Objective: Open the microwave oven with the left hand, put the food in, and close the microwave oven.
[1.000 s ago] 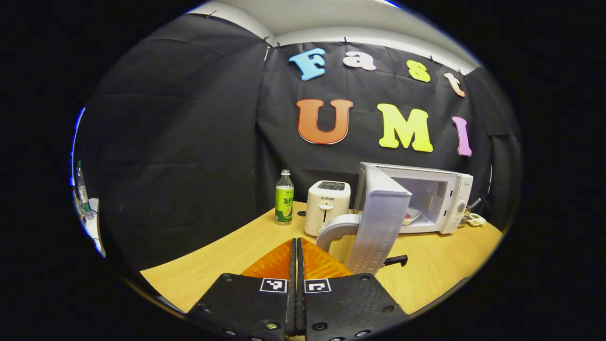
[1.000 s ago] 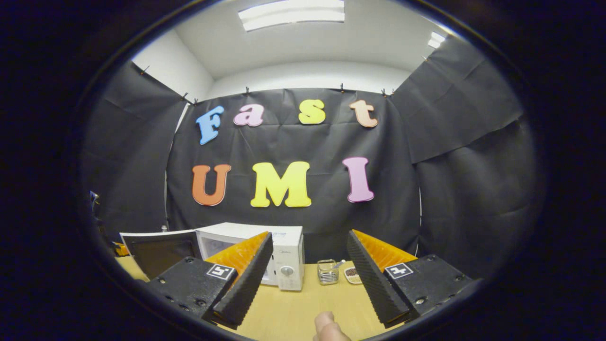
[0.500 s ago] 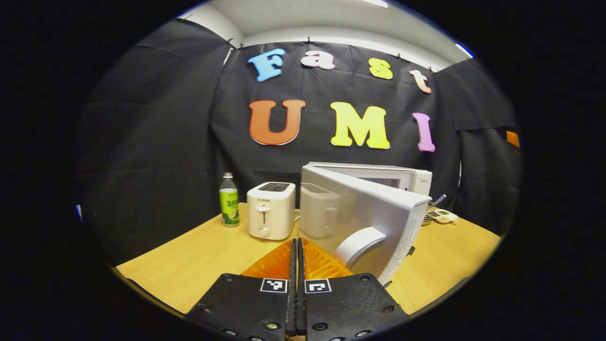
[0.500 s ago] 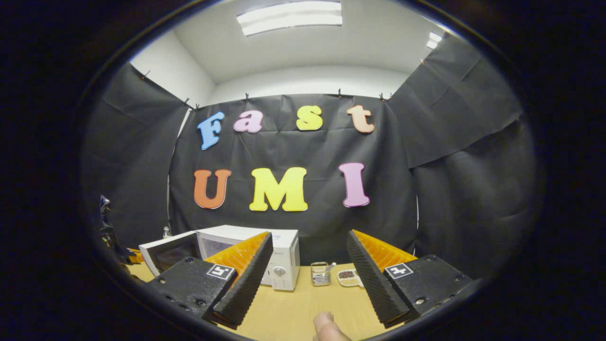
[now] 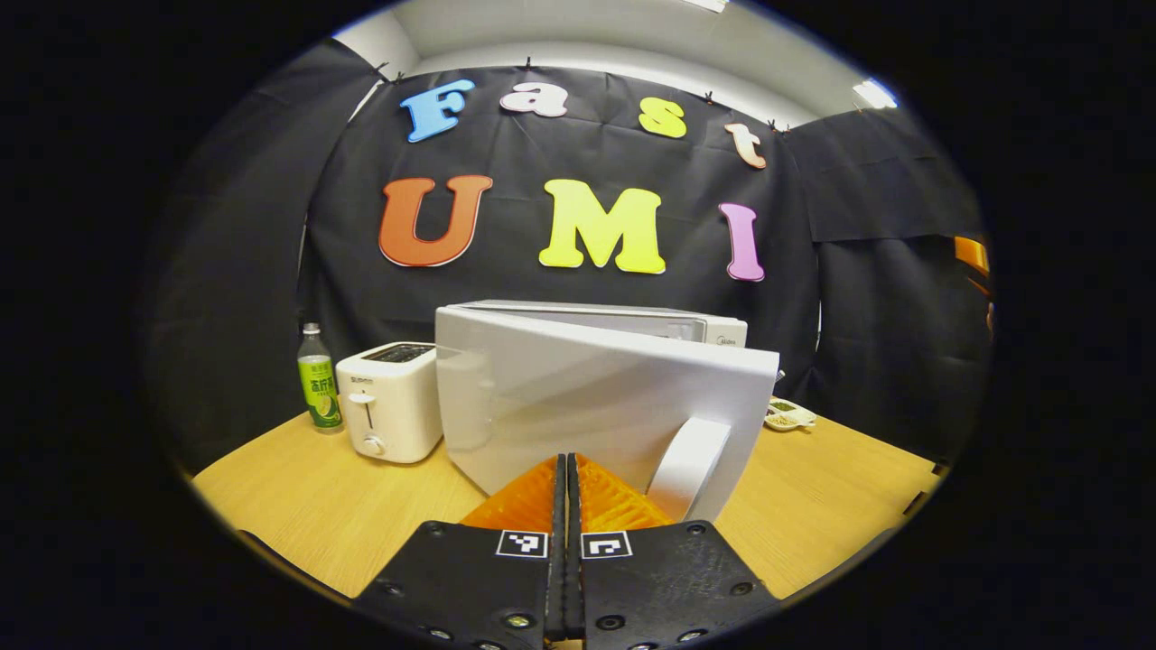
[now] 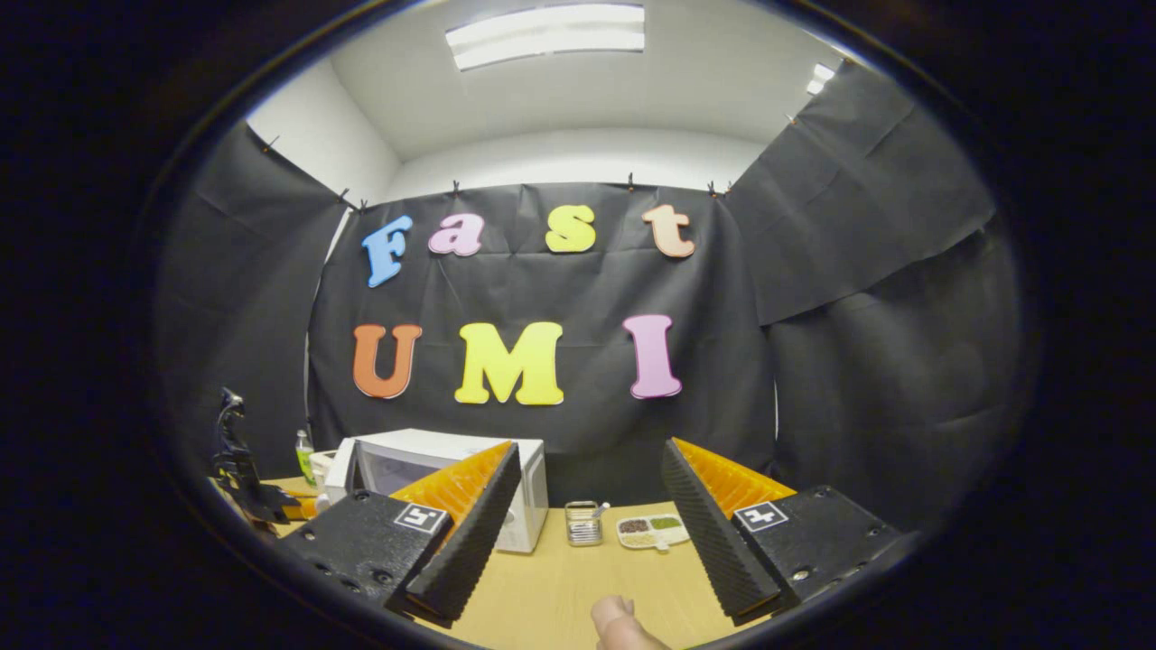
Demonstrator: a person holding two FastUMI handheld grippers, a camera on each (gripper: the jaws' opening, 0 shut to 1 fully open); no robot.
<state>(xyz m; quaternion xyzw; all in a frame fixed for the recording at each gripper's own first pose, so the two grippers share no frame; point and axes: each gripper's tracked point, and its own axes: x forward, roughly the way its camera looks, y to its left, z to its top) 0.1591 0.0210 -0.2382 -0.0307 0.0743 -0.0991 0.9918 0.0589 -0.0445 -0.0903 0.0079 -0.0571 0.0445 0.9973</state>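
Glossy white microwave door (image 5: 578, 406); matt wood-grain table (image 5: 343, 506).

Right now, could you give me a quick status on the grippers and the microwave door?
Left gripper shut, against door. Right gripper open, empty. Microwave door nearly closed, not latched. Nothing blocking.

Left gripper (image 5: 566, 474): two black finger mounts at the frame's bottom, each bearing a square black-and-white marker and round screws; ribbed fingers. Right gripper (image 6: 587, 515): the same black mounts with markers and screws at the bottom; pads (image 6: 465, 542) finely ribbed.

Right gripper (image 6: 578, 533) (fingers spread) faces the microwave (image 6: 433, 474).
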